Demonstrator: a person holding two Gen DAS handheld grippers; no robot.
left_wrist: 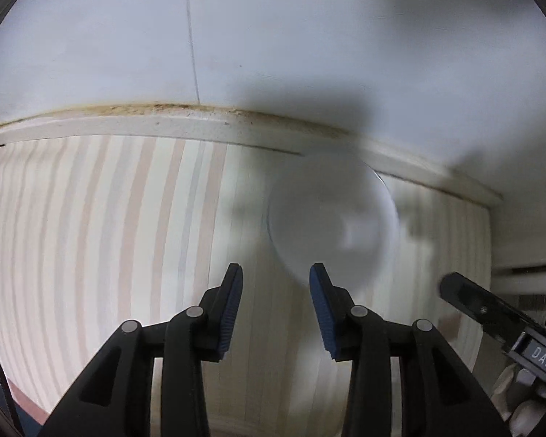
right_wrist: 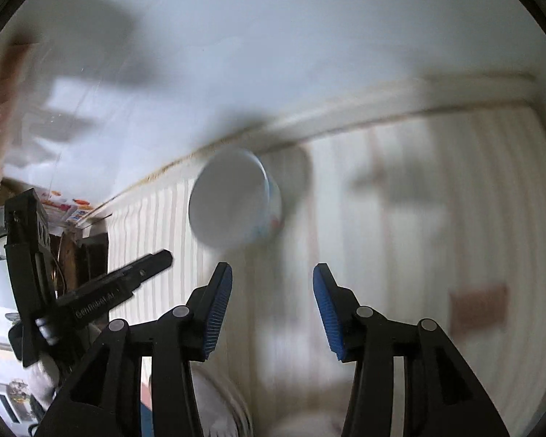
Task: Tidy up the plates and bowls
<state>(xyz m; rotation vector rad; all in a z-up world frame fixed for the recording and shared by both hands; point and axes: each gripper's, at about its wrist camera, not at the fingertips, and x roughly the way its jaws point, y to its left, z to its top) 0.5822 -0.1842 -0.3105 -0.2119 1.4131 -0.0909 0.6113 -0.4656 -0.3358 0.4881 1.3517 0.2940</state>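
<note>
A: Nearest, the left gripper (left_wrist: 276,273): jaws parted, nothing between the blue pads. The right gripper (right_wrist: 272,273) likewise stands open and empty.

B: And the white bowl (left_wrist: 331,225)?

A: Upright on the striped tablecloth (left_wrist: 109,236), just ahead of the left gripper and slightly to its right (blurred). From the right gripper it lies ahead and to the left (right_wrist: 236,200).

B: Which hand is nearer?

A: The left, I judge. Behind the bowl runs the table's back edge, then the white wall (left_wrist: 273,36).
</note>
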